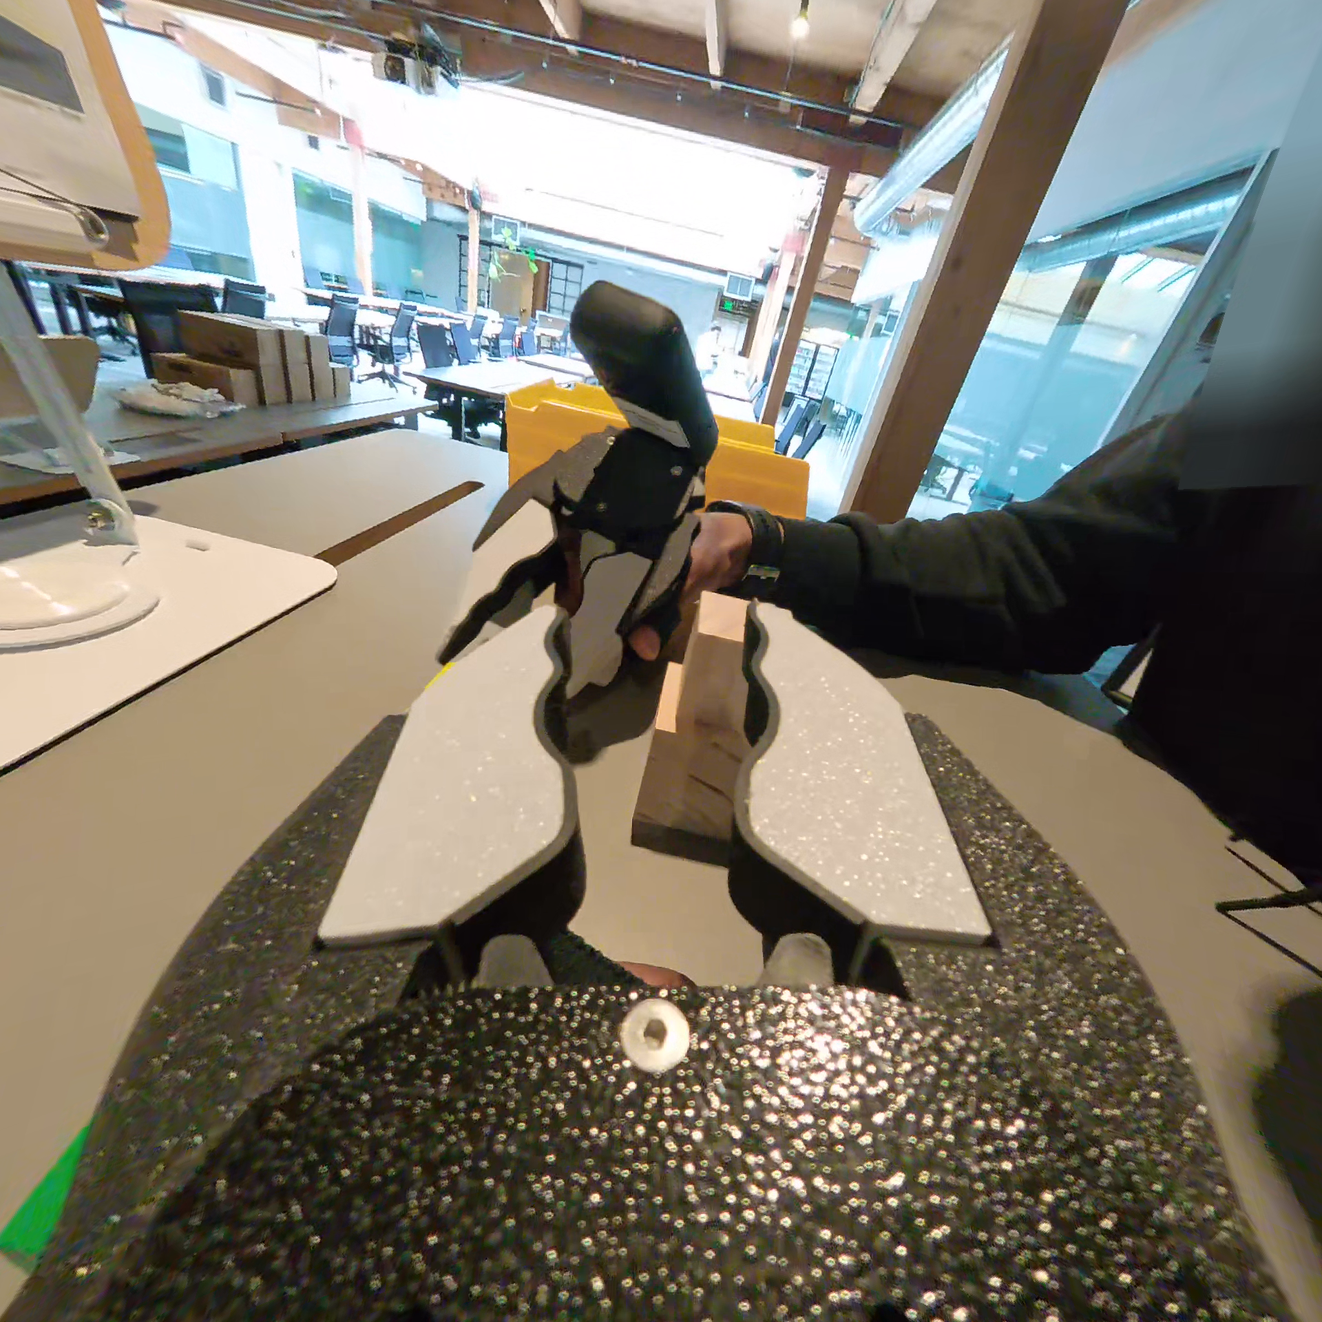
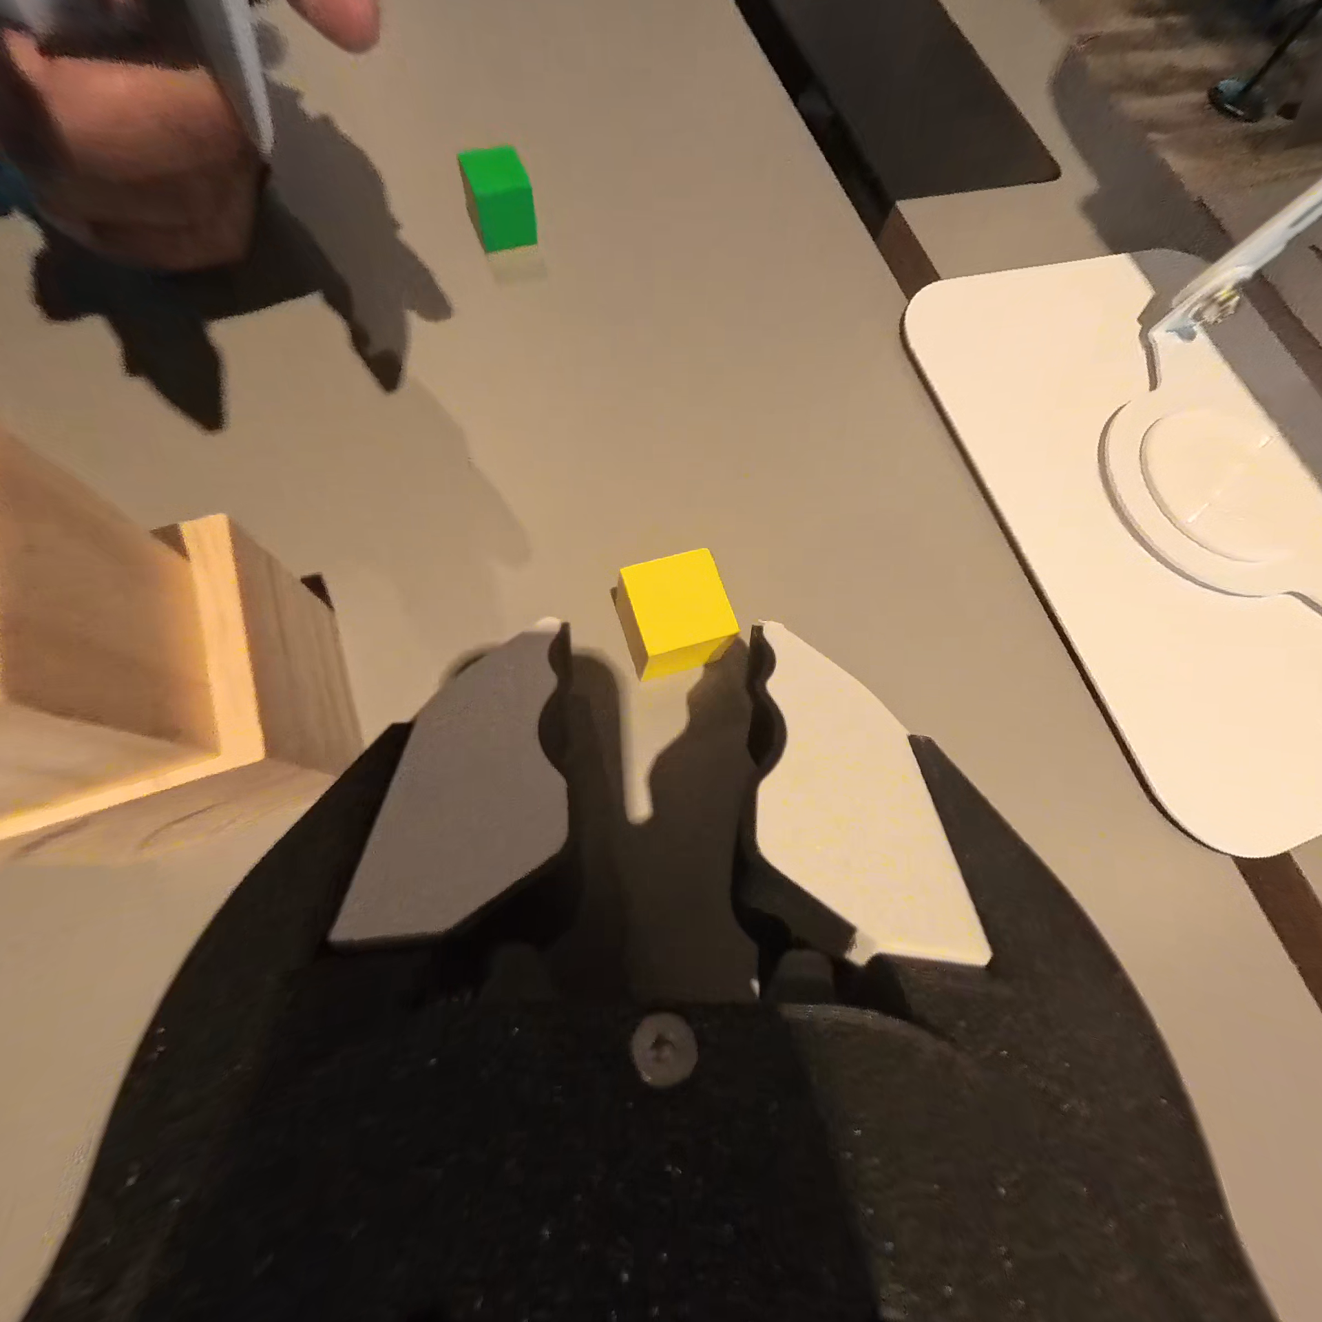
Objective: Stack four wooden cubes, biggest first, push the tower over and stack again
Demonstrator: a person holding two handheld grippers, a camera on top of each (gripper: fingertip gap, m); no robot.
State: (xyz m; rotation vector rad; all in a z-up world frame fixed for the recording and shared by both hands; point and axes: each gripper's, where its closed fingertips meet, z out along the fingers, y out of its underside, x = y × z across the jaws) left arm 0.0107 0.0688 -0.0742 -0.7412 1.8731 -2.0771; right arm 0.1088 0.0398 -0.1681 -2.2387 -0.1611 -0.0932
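Note:
In the right wrist view a yellow cube [image 2: 676,611] sits on the grey table [image 2: 644,358], just beyond the tips of my open, empty right gripper [image 2: 658,633]. A green cube [image 2: 497,197] stands farther off, near the hand holding the left gripper. Natural wood cubes [image 2: 143,644] stand at the left, seemingly a smaller one on a larger one. In the left wrist view my left gripper [image 1: 654,622] is open and empty, low over the table, facing that wood stack [image 1: 690,765]. The right gripper [image 1: 526,608] hangs beyond it, tips angled down.
A white base plate with a clear stand sits on the table [image 2: 1059,544], also in the left wrist view [image 1: 143,608]. A yellow bin [image 1: 758,458] stands behind the table. A dark-sleeved arm [image 1: 966,572] reaches in from the right. A dark slot [image 2: 930,107] cuts the tabletop.

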